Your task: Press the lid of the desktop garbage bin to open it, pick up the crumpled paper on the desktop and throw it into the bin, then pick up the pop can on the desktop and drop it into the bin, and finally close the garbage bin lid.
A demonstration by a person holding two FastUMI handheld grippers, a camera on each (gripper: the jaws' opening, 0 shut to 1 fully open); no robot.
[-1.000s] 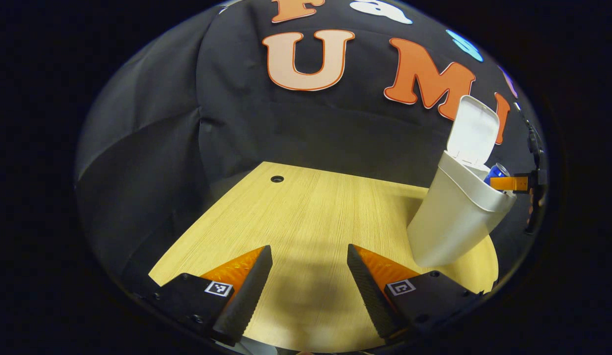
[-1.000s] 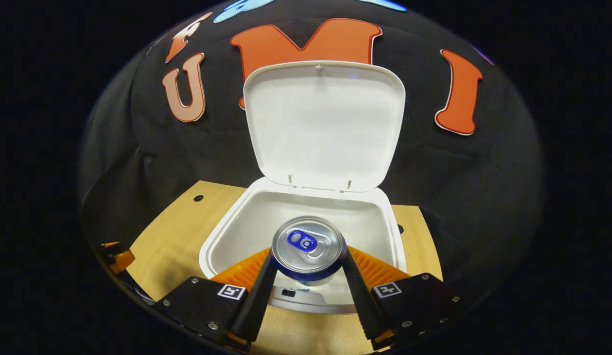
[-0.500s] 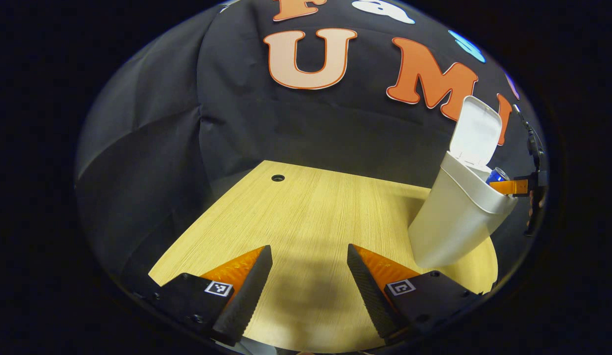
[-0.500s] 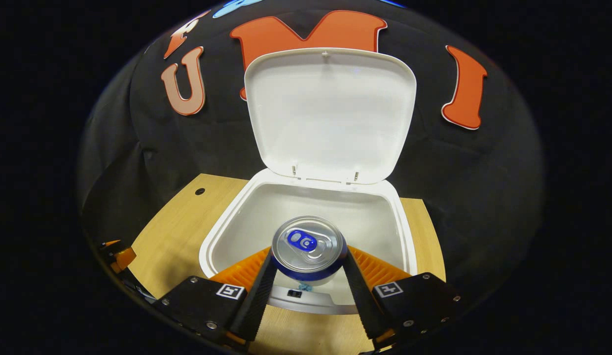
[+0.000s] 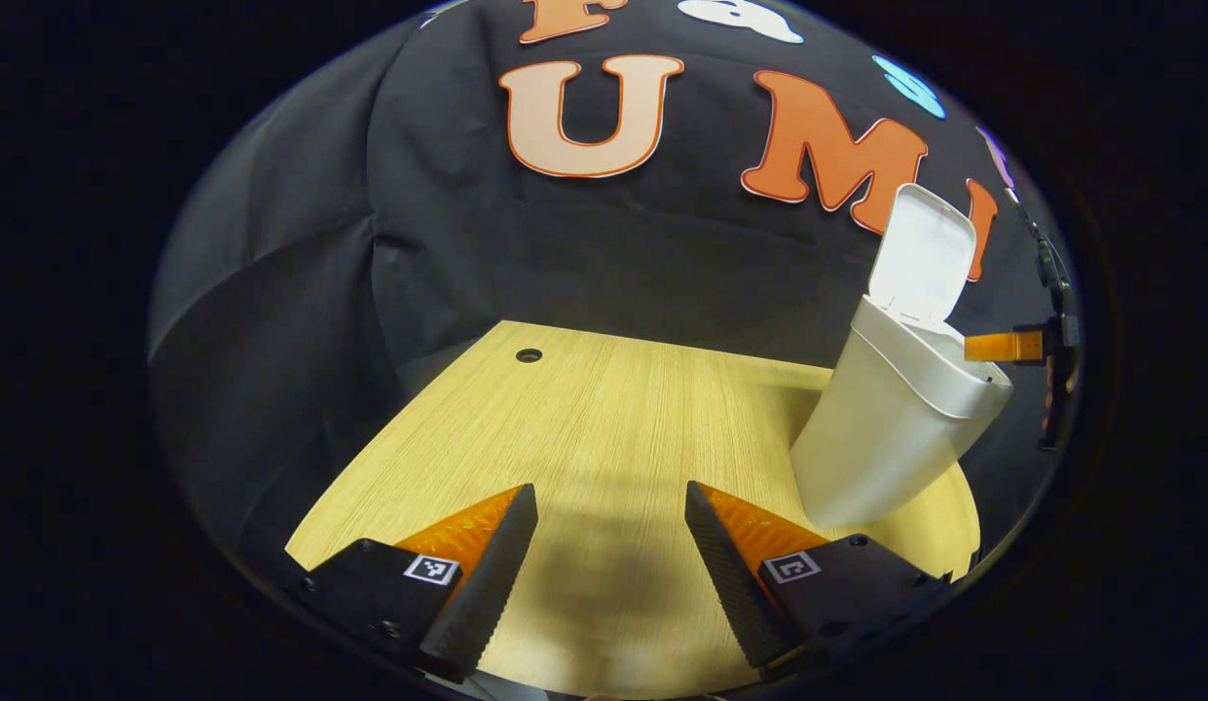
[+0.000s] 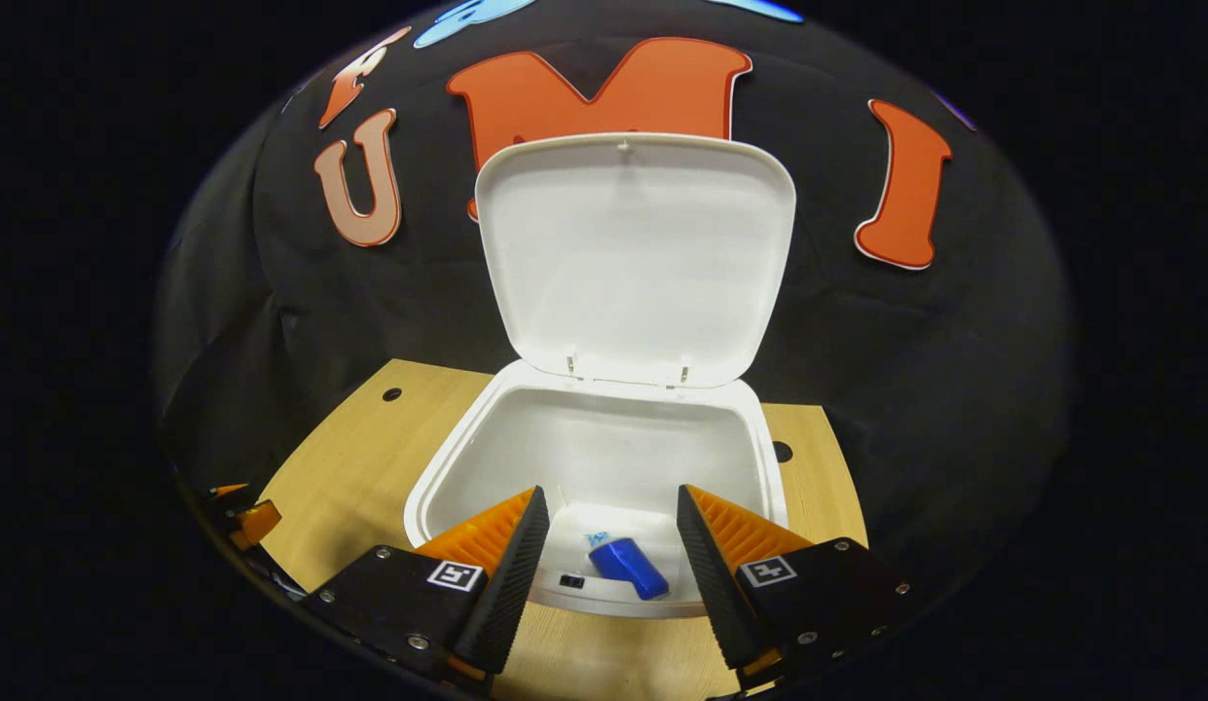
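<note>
Ahead of the right hand-held gripper (image 6: 604, 565), the wooden tabletop (image 6: 341, 467) carries the white garbage bin (image 6: 448, 458), which stands directly beyond and below the fingertips. Its lid (image 6: 635, 258) is raised upright on the far hinge, inner face toward the camera. The right hand-held gripper is open, fingers spread apart over the near rim, holding nothing. Down inside the bin, seen between the two fingers, the blue pop can (image 6: 628, 568) lies tilted on the bottom. Crumpled paper cannot be made out inside.

From the left hand-held gripper (image 5: 611, 555), the tabletop (image 5: 604, 428) stretches forward, and the bin (image 5: 881, 428) stands well off to its right, lid (image 5: 923, 255) up. This gripper is open too, empty, poised over bare wood. The right hand-held gripper (image 5: 1003, 347) shows just beyond the bin's rim at the far right.
</note>
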